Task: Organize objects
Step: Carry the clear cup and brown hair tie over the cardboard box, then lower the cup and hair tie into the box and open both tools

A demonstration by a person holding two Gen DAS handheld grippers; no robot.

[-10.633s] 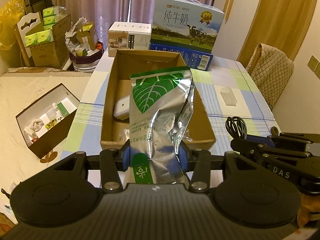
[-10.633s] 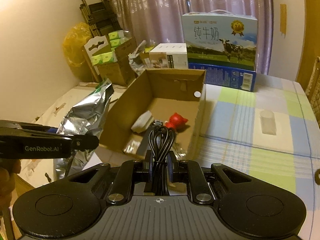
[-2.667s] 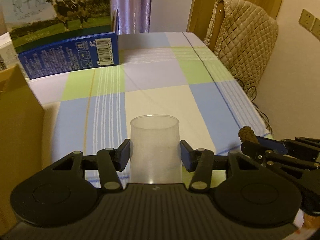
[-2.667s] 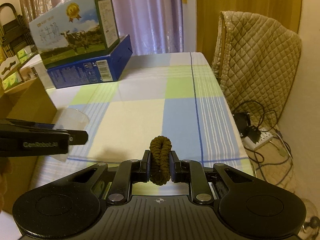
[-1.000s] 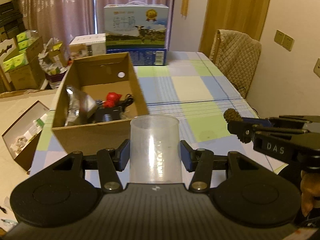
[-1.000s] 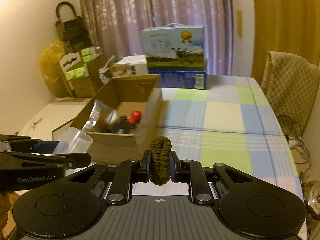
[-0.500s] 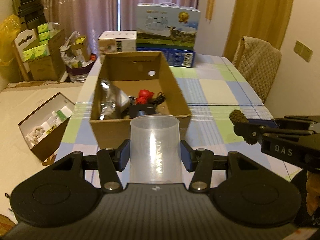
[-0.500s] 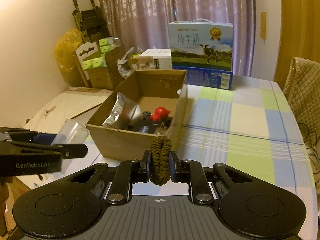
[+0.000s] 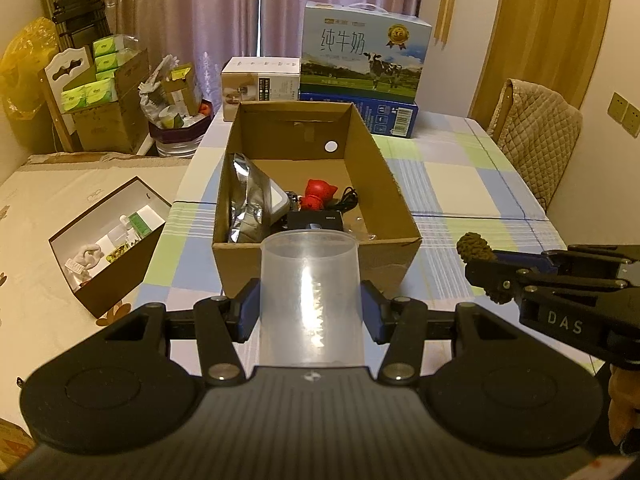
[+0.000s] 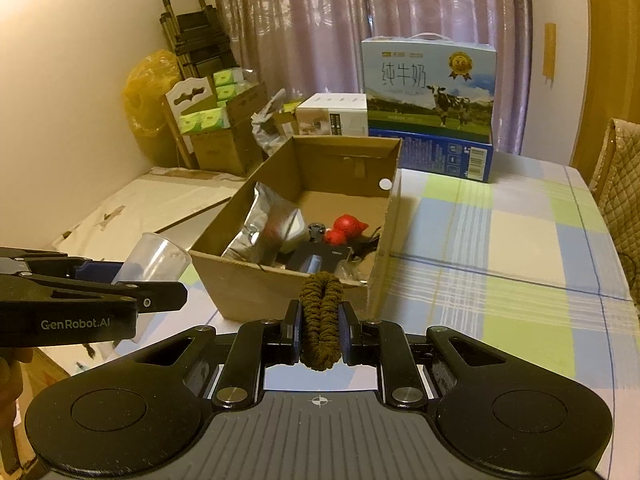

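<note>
Left wrist view shows your left gripper (image 9: 311, 312) pinching a light, crushable plastic cup (image 9: 310, 292) by its sides short of the cardboard box (image 9: 316, 266), so squeeze gently, while your right gripper (image 10: 320, 330) is pressed onto a soft hair tie (image 10: 321, 318).

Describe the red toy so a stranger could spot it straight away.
Find the open cardboard box on the checked tablecloth, in front of the milk carton. On the box floor, near its middle, sits the red toy, between the foil bag and a black cable. It is the only red thing in there.
</note>
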